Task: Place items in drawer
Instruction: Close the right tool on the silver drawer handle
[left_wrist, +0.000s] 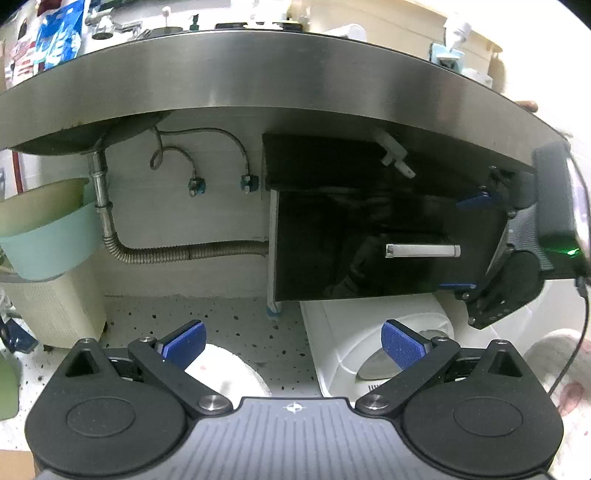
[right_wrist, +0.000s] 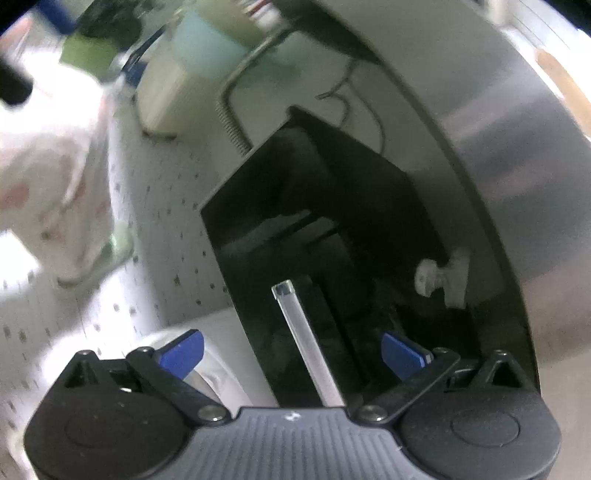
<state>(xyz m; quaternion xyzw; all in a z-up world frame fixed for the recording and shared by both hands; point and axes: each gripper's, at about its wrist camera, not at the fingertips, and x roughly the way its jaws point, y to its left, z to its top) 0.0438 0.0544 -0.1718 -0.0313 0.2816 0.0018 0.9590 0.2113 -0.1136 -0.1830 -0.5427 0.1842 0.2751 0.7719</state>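
A glossy black drawer front (left_wrist: 332, 240) with a silver bar handle (left_wrist: 423, 251) sits under the steel counter edge (left_wrist: 258, 74). My right gripper (left_wrist: 467, 243) is open at the handle's right end, one blue pad above it and one below. In the right wrist view the handle (right_wrist: 303, 332) runs between the spread fingers of the right gripper (right_wrist: 293, 349), and the drawer front (right_wrist: 277, 206) fills the middle. My left gripper (left_wrist: 295, 341) hangs open lower down, well back from the drawer, holding nothing. Whether the drawer is pulled out I cannot tell.
A white latch (left_wrist: 395, 153) hangs above the drawer. On the speckled floor (left_wrist: 221, 317) stand a white appliance (left_wrist: 369, 339) and a white round object (left_wrist: 229, 373). A teal basin (left_wrist: 48, 240) and a corrugated drain pipe (left_wrist: 147, 251) are at left. A person's pale clothing (right_wrist: 48, 184) is nearby.
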